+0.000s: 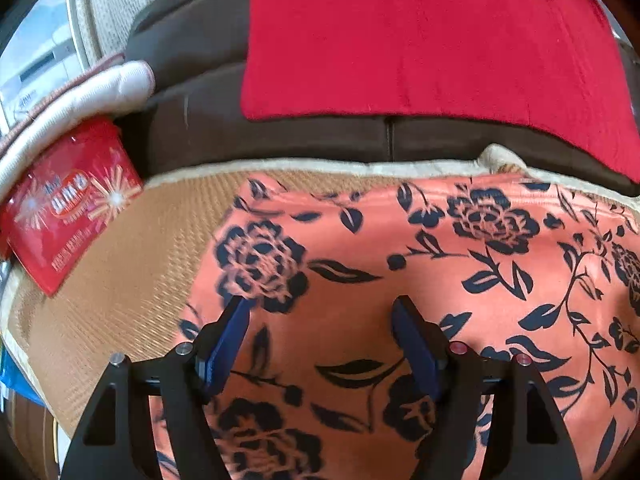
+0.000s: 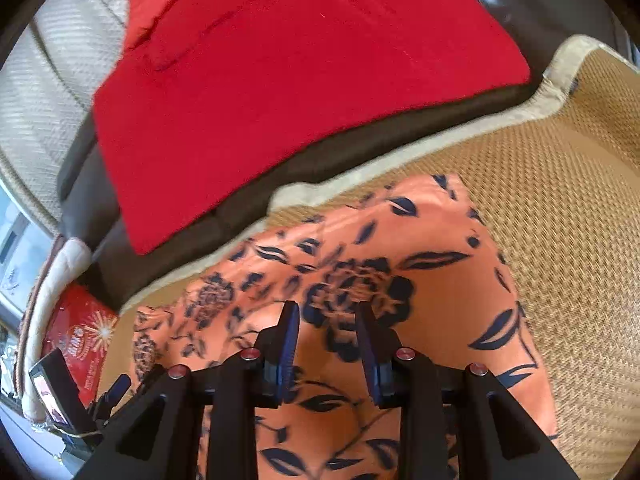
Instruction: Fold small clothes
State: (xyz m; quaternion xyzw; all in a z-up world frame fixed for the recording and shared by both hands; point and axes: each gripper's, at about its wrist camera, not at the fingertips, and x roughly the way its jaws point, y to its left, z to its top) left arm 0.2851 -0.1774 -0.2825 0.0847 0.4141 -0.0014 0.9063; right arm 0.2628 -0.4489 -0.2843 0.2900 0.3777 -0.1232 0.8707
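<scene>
Two hand-held grippers over floral orange garment, spread flat on woven mat. Left hand-held gripper released wide, nothing between; right hand-held gripper narrower, empty. Cloth directly below both; neither visibly nearer.

Left hand-held gripper spread over floral orange garment, woven mat beneath
</scene>
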